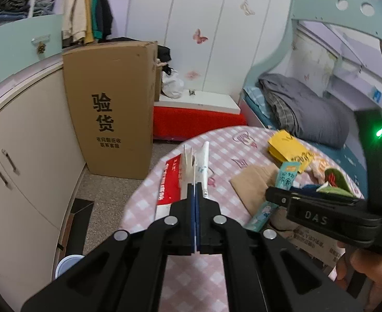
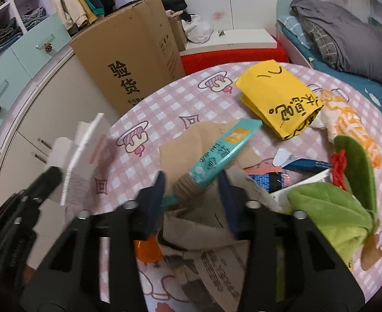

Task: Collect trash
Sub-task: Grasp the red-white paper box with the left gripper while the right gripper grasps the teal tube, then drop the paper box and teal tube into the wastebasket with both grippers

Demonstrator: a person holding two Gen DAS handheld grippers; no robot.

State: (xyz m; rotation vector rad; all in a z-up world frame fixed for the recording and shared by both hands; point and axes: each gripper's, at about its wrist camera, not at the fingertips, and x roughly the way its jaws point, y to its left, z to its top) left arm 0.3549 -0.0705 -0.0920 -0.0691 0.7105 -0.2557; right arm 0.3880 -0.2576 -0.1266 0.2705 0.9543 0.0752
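**Left gripper clamped on packaging; right gripper open over teal wrapper**

Your left gripper (image 1: 195, 189) has its jaws closed together on a flat white-and-red package (image 1: 184, 174), which stands out ahead of the fingertips above the pink checked table (image 1: 191, 273). In the right wrist view this package (image 2: 87, 150) appears blurred at left.

Your right gripper (image 2: 191, 189) has its jaws spread wide. A teal wrapper (image 2: 222, 153) lies between the fingers, resting on a beige cloth (image 2: 188, 145); whether either finger touches it cannot be determined.

Further trash on the table: a yellow bag (image 2: 279, 98), an orange-striped wrapper (image 2: 349, 124) just beside it, and a blue sachet (image 2: 303, 165). A green plush toy (image 2: 336, 208) sits at right. A cardboard box (image 1: 110, 109) stands on the floor beyond the table.
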